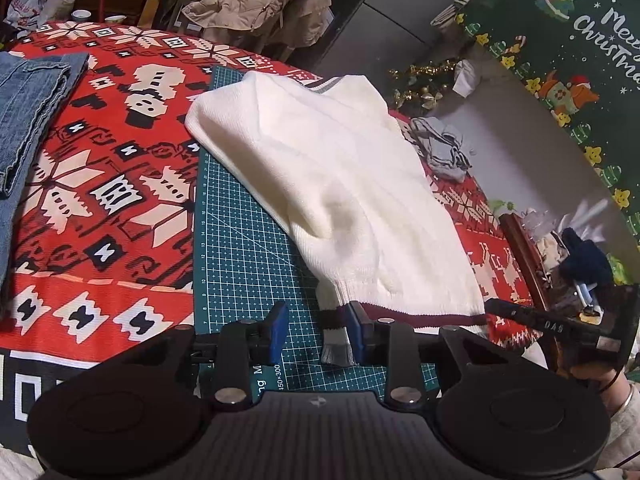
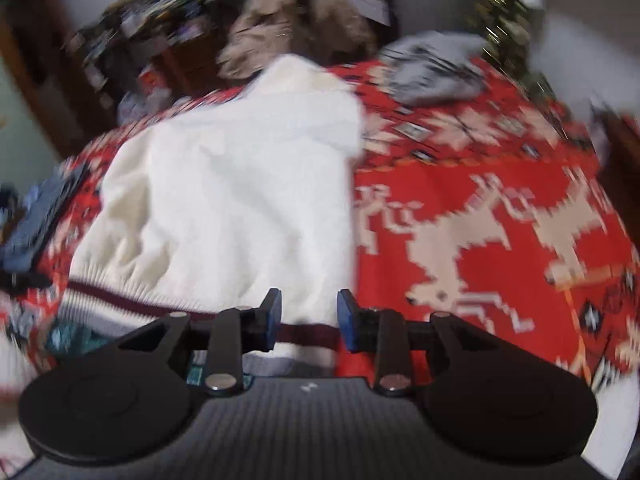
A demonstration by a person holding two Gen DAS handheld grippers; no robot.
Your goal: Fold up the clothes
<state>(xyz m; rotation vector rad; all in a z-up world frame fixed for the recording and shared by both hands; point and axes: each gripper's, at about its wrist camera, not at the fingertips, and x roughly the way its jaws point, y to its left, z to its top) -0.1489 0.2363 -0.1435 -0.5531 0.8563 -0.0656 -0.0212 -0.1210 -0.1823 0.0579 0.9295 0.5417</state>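
A cream knit sweater [image 1: 340,184] with a maroon stripe along its ribbed hem lies folded lengthwise over a green cutting mat [image 1: 240,248]. My left gripper [image 1: 318,326] stands open at the hem's left corner; the hem's edge lies by the right blue pad, not pinched. The right wrist view is motion-blurred. There my right gripper [image 2: 308,316] is open over the sweater's [image 2: 224,200] right hem corner, with the fabric lying loose between the pads. In the left wrist view the right gripper's [image 1: 560,328] black body shows at the sweater's far hem corner, held by a hand.
A red Christmas-pattern cloth [image 1: 100,200] covers the table. Folded blue jeans [image 1: 28,112] lie at the left, and a crumpled grey garment [image 1: 444,148] at the right edge. A beige coat [image 1: 260,0] hangs behind. A green Christmas banner [image 1: 580,60] stands to the right.
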